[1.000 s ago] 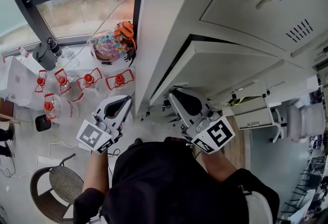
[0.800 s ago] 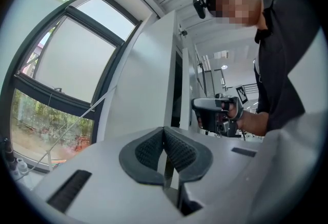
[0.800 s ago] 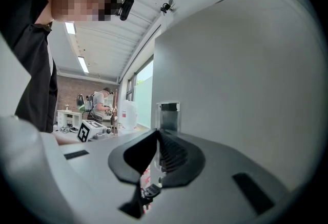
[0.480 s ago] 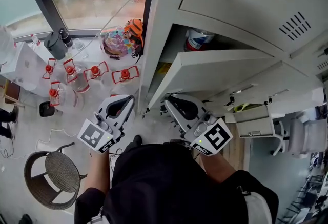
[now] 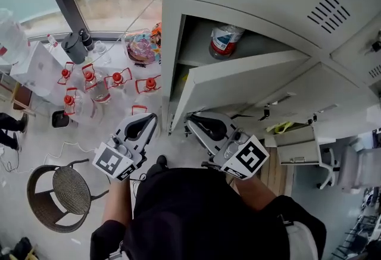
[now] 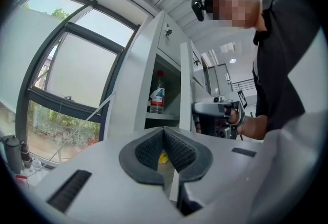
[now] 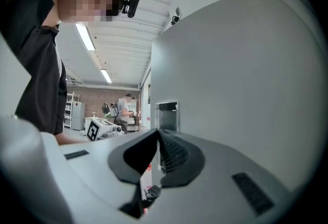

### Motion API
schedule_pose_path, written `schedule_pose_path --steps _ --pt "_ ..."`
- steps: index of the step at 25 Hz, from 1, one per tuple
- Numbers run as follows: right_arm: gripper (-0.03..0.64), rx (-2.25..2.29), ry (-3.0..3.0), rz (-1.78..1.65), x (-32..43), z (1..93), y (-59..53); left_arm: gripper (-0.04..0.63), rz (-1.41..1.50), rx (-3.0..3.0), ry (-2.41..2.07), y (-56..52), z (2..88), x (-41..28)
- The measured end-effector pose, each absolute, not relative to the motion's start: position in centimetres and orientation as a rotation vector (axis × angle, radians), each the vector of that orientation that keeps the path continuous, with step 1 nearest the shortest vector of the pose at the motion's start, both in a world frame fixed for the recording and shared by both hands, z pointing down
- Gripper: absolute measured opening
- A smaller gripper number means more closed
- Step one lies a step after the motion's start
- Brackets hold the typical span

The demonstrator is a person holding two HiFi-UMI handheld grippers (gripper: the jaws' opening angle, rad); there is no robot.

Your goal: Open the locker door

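Observation:
The grey locker door [image 5: 238,83] stands swung out from the locker [image 5: 172,15], and a shelf with a red-labelled bottle [image 5: 225,40] shows inside. My right gripper [image 5: 191,124] sits at the door's free lower edge. In the right gripper view its jaws [image 7: 158,134] are shut on that thin edge, with the door panel [image 7: 241,79] to the right and the handle recess [image 7: 167,115] just beyond. My left gripper [image 5: 149,119] hangs left of the locker, shut and empty [image 6: 164,129]. It faces the opening, the bottle [image 6: 157,97] and the right gripper [image 6: 215,115].
Several red-capped glass jars [image 5: 89,77] and a sweets jar [image 5: 141,47] stand on the floor by the window [image 5: 101,3]. A wicker chair [image 5: 68,193] is at the lower left. More open grey doors [image 5: 297,140] stand to the right. A person [image 7: 123,107] is far back.
The locker door has swung wider, uncovering the shelf and the bottle. The right gripper stayed at the door's edge and moved with it. The left gripper shifted a little beside the locker.

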State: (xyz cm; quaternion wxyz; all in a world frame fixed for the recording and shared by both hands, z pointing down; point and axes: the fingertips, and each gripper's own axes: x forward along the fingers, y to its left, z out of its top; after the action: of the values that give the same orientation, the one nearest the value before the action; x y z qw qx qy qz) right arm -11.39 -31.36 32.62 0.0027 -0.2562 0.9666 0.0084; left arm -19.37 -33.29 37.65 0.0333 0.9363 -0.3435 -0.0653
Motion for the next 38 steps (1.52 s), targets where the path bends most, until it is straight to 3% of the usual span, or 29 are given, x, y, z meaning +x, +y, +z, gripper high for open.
schedule_pose_path --steps 38 --pt "0.031 -0.14 3.069 0.063 -2.6 32.8 -19.8 0.011 -0.184 2.739 -1.396 -20.2 37.8 -12.3"
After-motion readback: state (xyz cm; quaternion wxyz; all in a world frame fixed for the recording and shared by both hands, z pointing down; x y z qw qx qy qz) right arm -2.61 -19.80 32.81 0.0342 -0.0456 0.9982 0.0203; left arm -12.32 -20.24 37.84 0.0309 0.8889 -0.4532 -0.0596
